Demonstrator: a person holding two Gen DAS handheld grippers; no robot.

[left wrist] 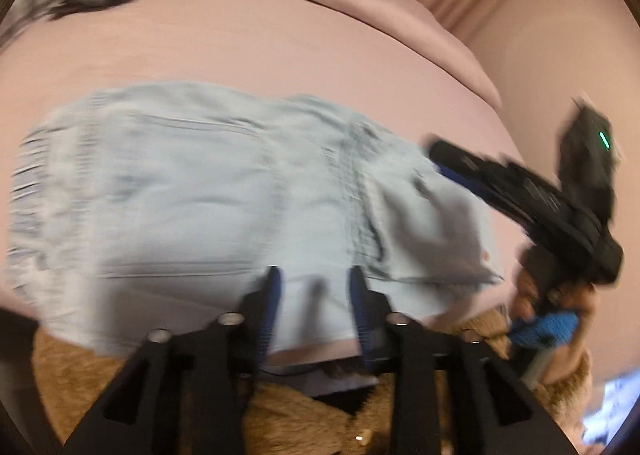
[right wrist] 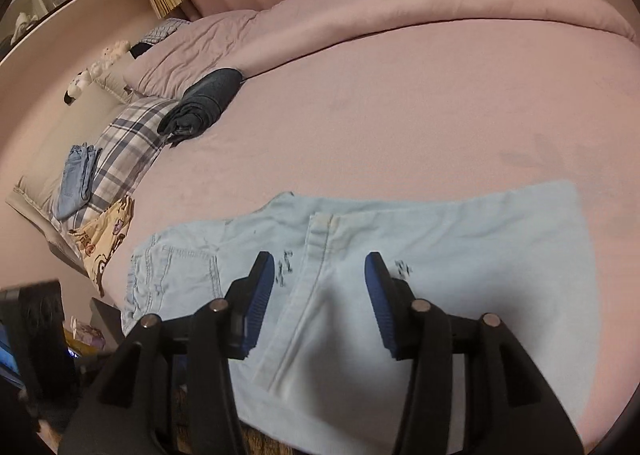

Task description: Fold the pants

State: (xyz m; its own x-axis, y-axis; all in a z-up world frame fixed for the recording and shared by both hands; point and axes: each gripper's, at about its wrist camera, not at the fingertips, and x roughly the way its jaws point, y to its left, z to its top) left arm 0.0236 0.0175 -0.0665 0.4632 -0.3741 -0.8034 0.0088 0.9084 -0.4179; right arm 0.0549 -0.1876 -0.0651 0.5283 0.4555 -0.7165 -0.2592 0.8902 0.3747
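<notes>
Light blue pants (right wrist: 400,263) lay flat on the pink bed sheet (right wrist: 400,111), near edge of the bed, partly folded over themselves. My right gripper (right wrist: 318,291) hung over the near part of the pants, fingers spread wide, nothing between them. My left gripper (left wrist: 314,295) was also spread wide over the near edge, holding nothing; that view was blurred. In it, the right gripper sat at the pants' right end, contact unclear. Far left: a dark folded garment (right wrist: 204,105) beside a plaid pillow (right wrist: 120,147), with folded jeans (right wrist: 76,183) on it.
</notes>
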